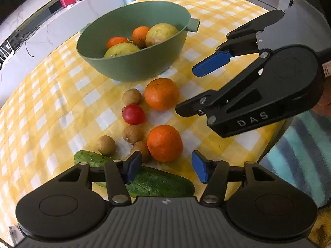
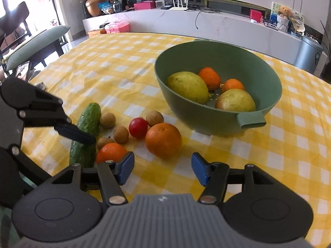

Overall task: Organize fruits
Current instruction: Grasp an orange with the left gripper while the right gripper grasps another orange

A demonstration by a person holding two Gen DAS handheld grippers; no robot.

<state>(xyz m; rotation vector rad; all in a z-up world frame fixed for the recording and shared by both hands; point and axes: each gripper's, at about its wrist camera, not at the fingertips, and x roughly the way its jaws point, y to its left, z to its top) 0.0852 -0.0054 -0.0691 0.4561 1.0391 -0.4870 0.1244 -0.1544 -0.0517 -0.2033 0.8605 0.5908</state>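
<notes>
A green bowl [image 1: 132, 62] on the yellow checked tablecloth holds two yellow-green fruits and two oranges; it also shows in the right wrist view [image 2: 219, 122]. In front of it lie two oranges [image 1: 161, 93] [image 1: 164, 143], a red tomato [image 1: 133, 114], several small brown longans [image 1: 132, 96] and a cucumber [image 1: 157, 183]. My left gripper [image 1: 166, 168] is open and empty, just above the cucumber and short of the near orange. My right gripper [image 2: 162, 168] is open and empty, just short of the larger orange [image 2: 163, 139]; it also shows in the left wrist view [image 1: 195, 92].
The table's right edge [image 1: 275, 136] is close behind the right gripper. A chair with a green cushion [image 2: 35, 45] stands at the table's far left. A white counter with boxes and a grey bin [image 2: 308, 53] lie beyond the table.
</notes>
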